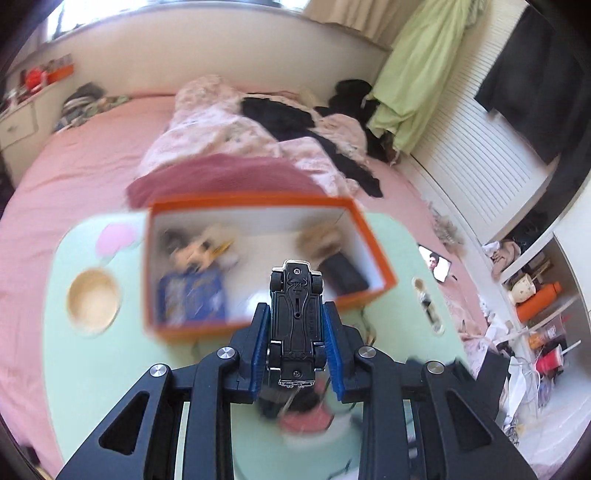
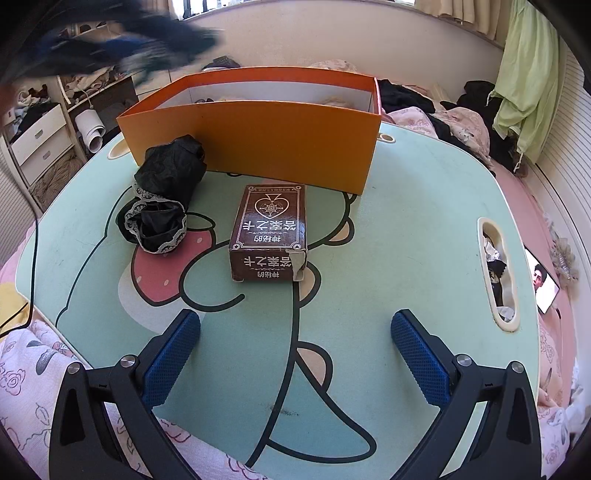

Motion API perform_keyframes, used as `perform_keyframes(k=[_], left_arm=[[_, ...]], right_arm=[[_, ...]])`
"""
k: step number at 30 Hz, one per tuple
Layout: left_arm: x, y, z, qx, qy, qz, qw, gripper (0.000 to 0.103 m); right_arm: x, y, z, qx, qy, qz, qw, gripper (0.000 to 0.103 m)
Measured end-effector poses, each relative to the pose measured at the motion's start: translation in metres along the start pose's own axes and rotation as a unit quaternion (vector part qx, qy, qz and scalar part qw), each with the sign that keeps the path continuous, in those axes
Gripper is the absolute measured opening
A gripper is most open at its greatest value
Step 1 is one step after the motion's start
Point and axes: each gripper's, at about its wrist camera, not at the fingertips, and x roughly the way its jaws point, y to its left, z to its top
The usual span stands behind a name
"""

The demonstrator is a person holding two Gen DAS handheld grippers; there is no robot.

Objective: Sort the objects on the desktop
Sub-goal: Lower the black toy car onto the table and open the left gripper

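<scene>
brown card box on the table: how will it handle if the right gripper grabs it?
The card box looks stiff with flat sides, so it should pinch squarely. One front corner is torn, so that flap may crumple. Lying flat, it is unlikely to tip or roll.

A pink-sheeted bed [image 1: 85, 155] heaped with clothes, a green curtain [image 1: 421, 74], white drawers [image 2: 38, 142], perhaps a bright window [image 1: 103, 9] above.

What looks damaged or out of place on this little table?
The brown card box has a torn, peeling near corner. A crumpled black lacy cloth lies beside the orange box. The left gripper holds a toy car belly-up.
</scene>
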Motion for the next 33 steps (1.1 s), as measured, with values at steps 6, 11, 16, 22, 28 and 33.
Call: perform_keyframes(k=[6,11,16,22,28,33], left_arm=[[0.024,0.040,-0.060,-0.041,0.031,0.038,0.9980,0.027],[0.046,0.031,-0.070,-0.031,0.023,0.045,0.9982,0.014],[0.049,0.028,-0.069,-0.015,0.007,0.057,0.9982,0.056],[0.009,0.030,-0.086,-0.022,-0.020,0.058,0.9979,0.099],[0.010,0.020,-0.133,0.046,-0.005,0.130,0.9904,0.100],[0.036,0.018,-0.141,0.059,0.020,0.157,0.9855,0.103]], right_arm=[[0.000,0.000,0.001,0.000,0.000,0.000,1.000,0.103],[0.000,0.000,0.001,-0.001,0.000,0.000,1.000,0.103],[0.001,0.001,0.001,-0.001,0.000,0.001,1.000,0.103],[0.000,0.002,0.002,-0.001,0.000,0.001,1.000,0.103],[0.001,0.001,0.001,-0.001,-0.001,0.001,1.000,0.103],[0.001,0.001,0.001,-0.002,-0.001,0.001,1.000,0.103]])
